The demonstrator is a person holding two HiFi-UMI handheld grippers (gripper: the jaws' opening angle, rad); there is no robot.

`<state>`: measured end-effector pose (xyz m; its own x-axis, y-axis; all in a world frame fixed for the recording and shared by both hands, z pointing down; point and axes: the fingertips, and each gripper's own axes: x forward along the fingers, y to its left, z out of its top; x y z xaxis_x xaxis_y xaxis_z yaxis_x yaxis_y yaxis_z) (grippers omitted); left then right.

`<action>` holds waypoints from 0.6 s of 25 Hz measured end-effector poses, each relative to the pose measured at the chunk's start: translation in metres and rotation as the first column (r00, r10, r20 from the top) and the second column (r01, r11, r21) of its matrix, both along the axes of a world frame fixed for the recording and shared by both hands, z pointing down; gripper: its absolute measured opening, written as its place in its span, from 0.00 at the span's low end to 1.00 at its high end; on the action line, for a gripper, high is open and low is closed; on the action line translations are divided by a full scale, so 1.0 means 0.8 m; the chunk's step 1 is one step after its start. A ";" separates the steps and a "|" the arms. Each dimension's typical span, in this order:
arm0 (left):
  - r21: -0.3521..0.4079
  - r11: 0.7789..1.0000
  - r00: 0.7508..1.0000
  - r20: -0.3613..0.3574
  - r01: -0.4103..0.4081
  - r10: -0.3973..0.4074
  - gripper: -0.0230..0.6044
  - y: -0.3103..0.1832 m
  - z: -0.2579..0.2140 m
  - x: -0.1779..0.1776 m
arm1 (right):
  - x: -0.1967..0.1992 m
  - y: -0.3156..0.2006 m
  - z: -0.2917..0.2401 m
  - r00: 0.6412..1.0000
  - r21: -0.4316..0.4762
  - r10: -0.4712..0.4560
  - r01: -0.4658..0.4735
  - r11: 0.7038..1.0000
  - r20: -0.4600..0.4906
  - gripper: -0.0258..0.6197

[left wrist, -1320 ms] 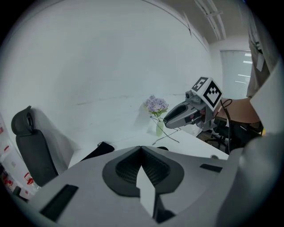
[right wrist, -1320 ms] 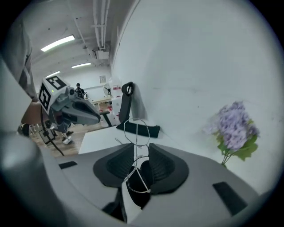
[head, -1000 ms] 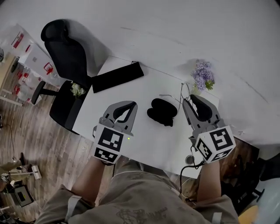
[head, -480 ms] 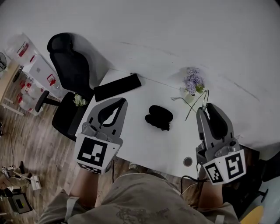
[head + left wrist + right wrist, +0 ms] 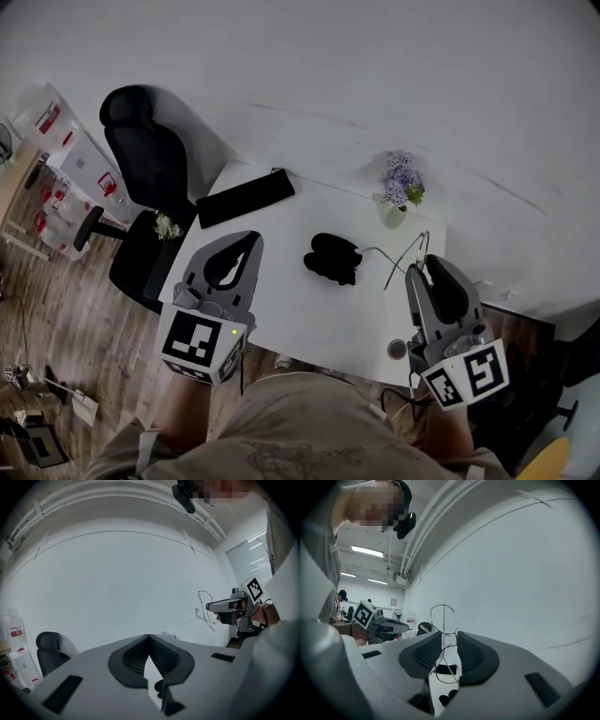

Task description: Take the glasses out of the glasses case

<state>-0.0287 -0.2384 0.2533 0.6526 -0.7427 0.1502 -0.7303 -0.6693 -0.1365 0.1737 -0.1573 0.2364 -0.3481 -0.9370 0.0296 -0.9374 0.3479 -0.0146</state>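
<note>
The black glasses case (image 5: 332, 258) lies open on the white table (image 5: 309, 314), about midway between my two grippers. The thin wire-framed glasses (image 5: 401, 252) hang in the air to the right of the case, and my right gripper (image 5: 419, 270) is shut on them. In the right gripper view the frame (image 5: 443, 619) stands upright between the right gripper (image 5: 449, 638) jaws. My left gripper (image 5: 253, 238) hovers left of the case, shut and empty; in its own view the left gripper (image 5: 149, 636) tips touch. The glasses (image 5: 204, 604) also show there.
A vase of purple flowers (image 5: 400, 182) stands at the table's far right corner. A long black pad (image 5: 246, 197) lies at the far left edge. A black office chair (image 5: 148, 164) stands left of the table. A round grommet (image 5: 398, 349) sits near the front right edge.
Both grippers have risen and drawn back toward the person. The right one carried the glasses up and away from the case. The left gripper stayed shut.
</note>
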 end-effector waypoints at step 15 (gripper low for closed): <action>-0.033 0.999 0.998 0.050 -0.034 0.036 0.06 0.010 0.017 0.025 | 0.012 -0.011 0.025 1.000 -0.034 -0.010 0.011 0.999 0.024 0.23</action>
<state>-0.0089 -0.2304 0.2668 0.6690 -0.7139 0.2067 -0.6991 -0.6989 -0.1509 0.1836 -0.1657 0.2564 -0.3587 -0.9320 0.0526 -0.9331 0.3563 -0.0490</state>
